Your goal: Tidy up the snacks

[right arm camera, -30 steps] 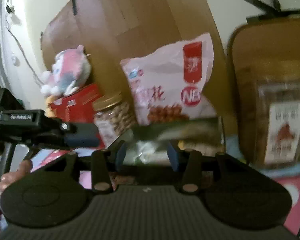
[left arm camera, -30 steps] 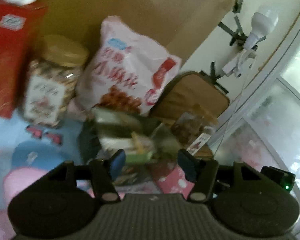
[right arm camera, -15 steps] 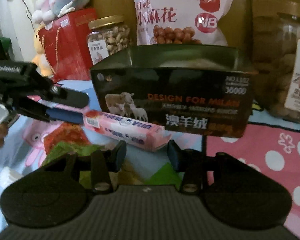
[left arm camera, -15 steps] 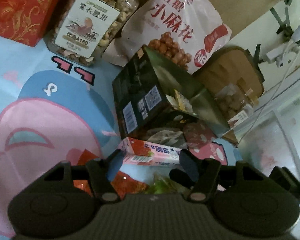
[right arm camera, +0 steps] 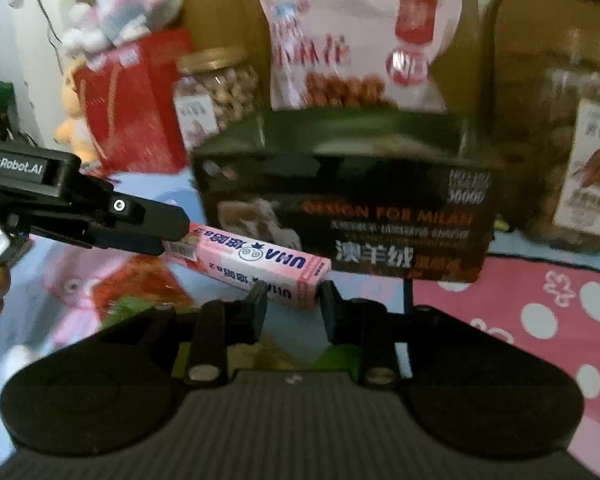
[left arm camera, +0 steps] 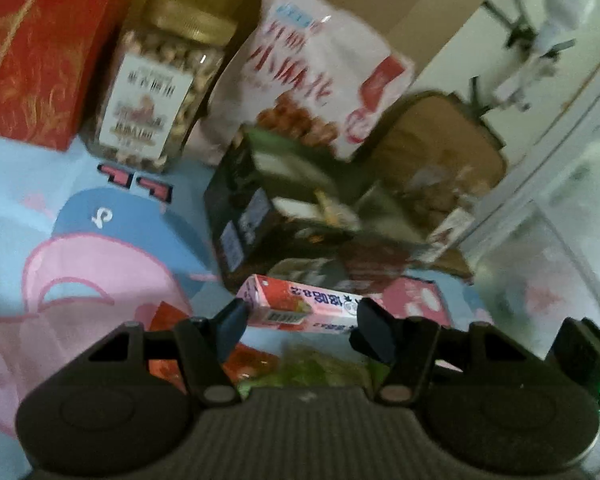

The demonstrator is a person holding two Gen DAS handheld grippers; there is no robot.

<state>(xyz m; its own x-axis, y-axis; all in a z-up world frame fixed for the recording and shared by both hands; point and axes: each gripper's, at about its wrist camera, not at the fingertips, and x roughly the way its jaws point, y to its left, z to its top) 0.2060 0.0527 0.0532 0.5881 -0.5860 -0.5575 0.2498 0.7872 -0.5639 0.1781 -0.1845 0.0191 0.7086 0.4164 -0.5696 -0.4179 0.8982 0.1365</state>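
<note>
While the slim pink snack box (right arm camera: pixel 260 262) lies on the cartoon-print cloth (left arm camera: pixel 100 248) just in front of the dark open carton (right arm camera: pixel 340 216), both claws sit at its two ends. The right claw (right arm camera: pixel 292 300) has its jaws closing around the near end of the pink box, which lies between the pads; the blur hides whether they press on it yet. The left claw (left arm camera: pixel 300 326) stands with its jaws apart, the far end of the box between its fingers (left arm camera: pixel 230 322); in the right wrist view one of those fingers overlaps that end, though whether it touches cannot be told. Under and beside the box lie a red-orange packet (left arm camera: pixel 252 360) and a green packet (left arm camera: pixel 320 368) on the cloth. Behind the carton, a pink-and-white bag of fried twists (right arm camera: pixel 356 44) leans against a brown board. Left of the bag stands a nut jar with a gold lid (left arm camera: pixel 156 88), then a red gift box (left arm camera: pixel 32 48). At the right stands another jar (right arm camera: pixel 572 160) of snacks. A plush toy (right arm camera: pixel 124 12) sits atop the red box.
</note>
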